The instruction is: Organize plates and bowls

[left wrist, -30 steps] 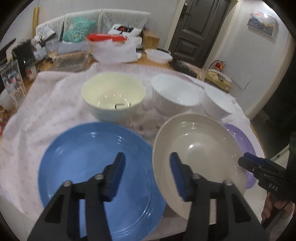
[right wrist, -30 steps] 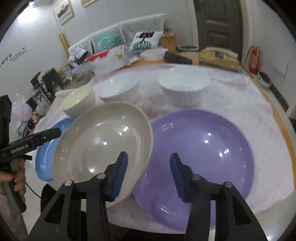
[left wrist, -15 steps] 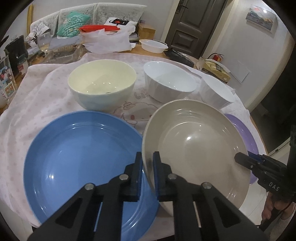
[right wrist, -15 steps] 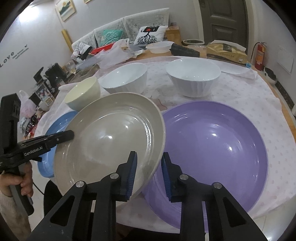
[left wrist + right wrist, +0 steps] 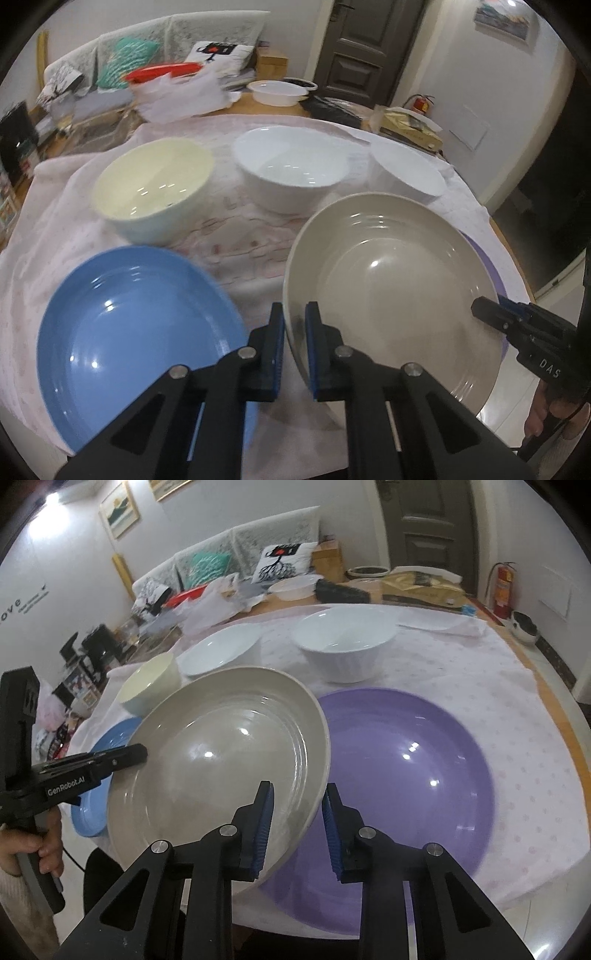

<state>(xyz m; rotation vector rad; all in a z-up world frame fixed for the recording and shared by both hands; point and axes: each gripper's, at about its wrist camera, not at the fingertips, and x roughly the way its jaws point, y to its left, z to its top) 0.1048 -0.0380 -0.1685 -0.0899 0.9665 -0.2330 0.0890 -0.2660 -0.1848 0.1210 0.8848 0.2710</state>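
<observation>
- Left hand-held gripper (image 5: 294, 343) now clenched on near-left rim of beige plate (image 5: 388, 291), lifted and tilted between blue plate (image 5: 136, 332) and purple plate (image 5: 406, 771).
- Right hand-held gripper (image 5: 297, 827) reopened, straddling beige plate's right rim; single-handed carry, probably toward stacking.

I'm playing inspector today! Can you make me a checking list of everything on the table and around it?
Surface: round table under a pale dotted cloth.
Job's things: beige plate held tilted; blue plate, purple plate, cream bowl, two white bowls on the cloth.
Clutter: plastic bags, white tub, boxes at the back.
Grippers: left gripper shut on the beige plate's rim; right gripper open around its other edge.
Cables: thin cord beneath the left handle.
Surroundings: sofa, door, fire extinguisher.
</observation>
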